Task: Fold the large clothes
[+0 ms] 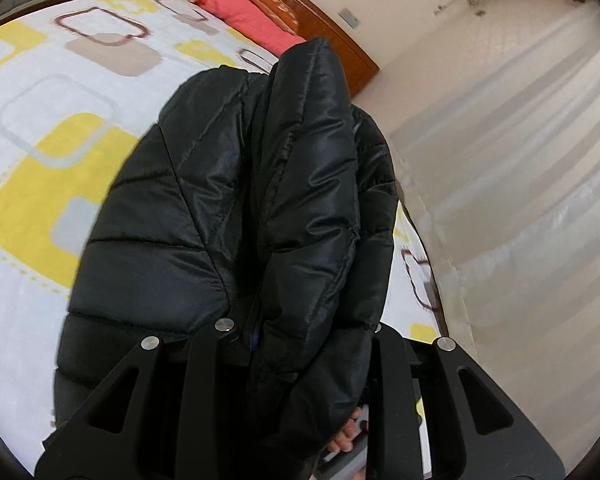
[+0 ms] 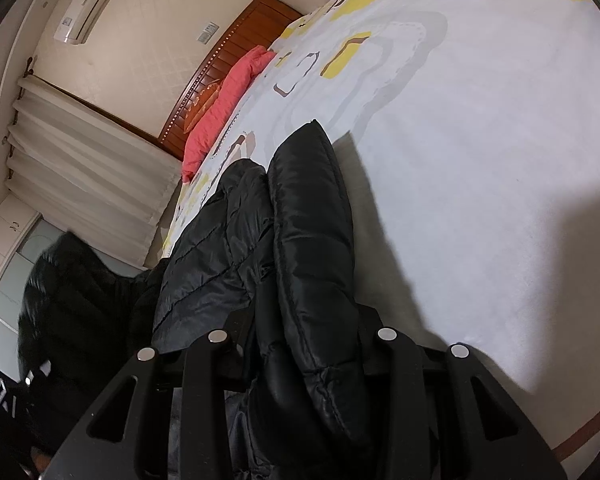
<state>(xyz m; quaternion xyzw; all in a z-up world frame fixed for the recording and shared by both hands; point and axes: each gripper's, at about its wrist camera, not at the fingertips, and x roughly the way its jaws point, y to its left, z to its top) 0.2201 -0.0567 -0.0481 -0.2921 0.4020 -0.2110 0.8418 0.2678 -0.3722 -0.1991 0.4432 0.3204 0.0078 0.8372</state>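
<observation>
A black quilted puffer jacket (image 1: 236,208) is bunched up and held over the bed (image 1: 40,120). My left gripper (image 1: 300,332) is shut on a thick fold of it, and the fabric hides the fingertips. In the right wrist view the same jacket (image 2: 308,240) hangs between the jaws of my right gripper (image 2: 304,340), which is shut on another fold. More of the jacket (image 2: 80,288) trails off to the left past the bed edge.
The bed sheet (image 2: 480,160) is white with yellow and brown squares. A pink pillow (image 1: 244,16) lies by the wooden headboard (image 1: 324,28). White curtains (image 1: 520,160) hang beside the bed. An air conditioner (image 2: 92,0) sits on the wall.
</observation>
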